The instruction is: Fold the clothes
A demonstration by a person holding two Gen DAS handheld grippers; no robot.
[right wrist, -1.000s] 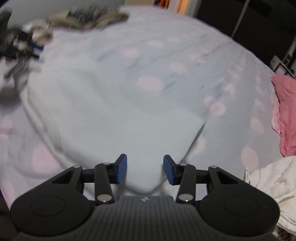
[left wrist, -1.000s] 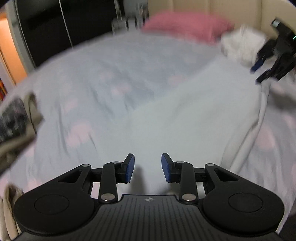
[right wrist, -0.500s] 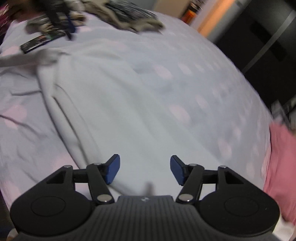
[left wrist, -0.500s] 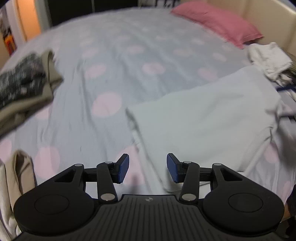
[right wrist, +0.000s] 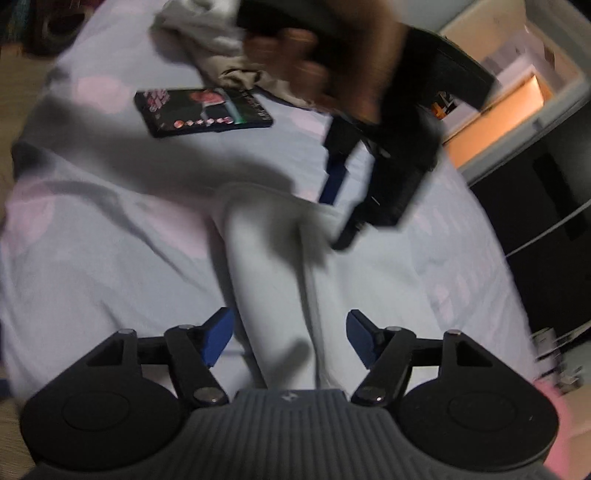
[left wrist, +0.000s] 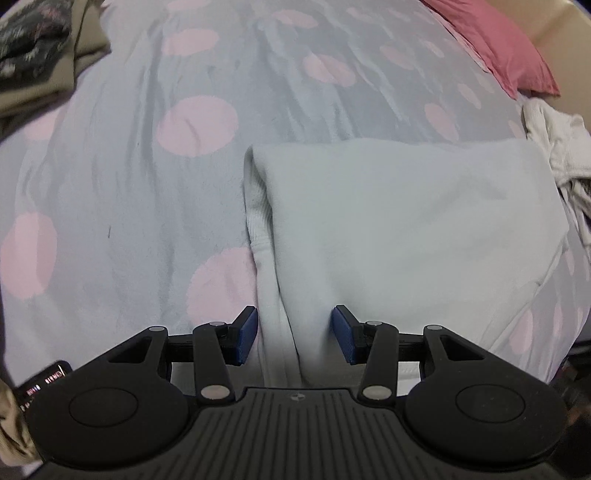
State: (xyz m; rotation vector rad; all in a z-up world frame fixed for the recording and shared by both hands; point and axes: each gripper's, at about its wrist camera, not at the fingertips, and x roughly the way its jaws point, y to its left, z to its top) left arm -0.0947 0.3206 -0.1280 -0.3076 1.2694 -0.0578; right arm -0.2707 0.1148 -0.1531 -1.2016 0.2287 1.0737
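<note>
A pale grey-white garment (left wrist: 399,221) lies partly folded on the bed, its ribbed hem edge (left wrist: 266,258) running toward me. My left gripper (left wrist: 293,338) is open, its blue pads on either side of the garment's near left edge. In the right wrist view the same garment (right wrist: 280,280) shows as a long folded strip. My right gripper (right wrist: 290,338) is open with the strip between its pads. The left gripper and the hand holding it (right wrist: 373,147) hover over the garment's far end in this blurred view.
The bed has a grey cover with pink dots (left wrist: 195,122). Folded dark and tan clothes (left wrist: 37,59) lie far left, a pink pillow (left wrist: 506,48) and crumpled white clothes (left wrist: 557,147) far right. A phone (right wrist: 203,112) lies on the cover beside more clothes (right wrist: 207,33).
Both grippers have swung round and dropped low over the garment. The left now straddles its near left edge, the right straddles a folded strip. Both jaws opened wider.
</note>
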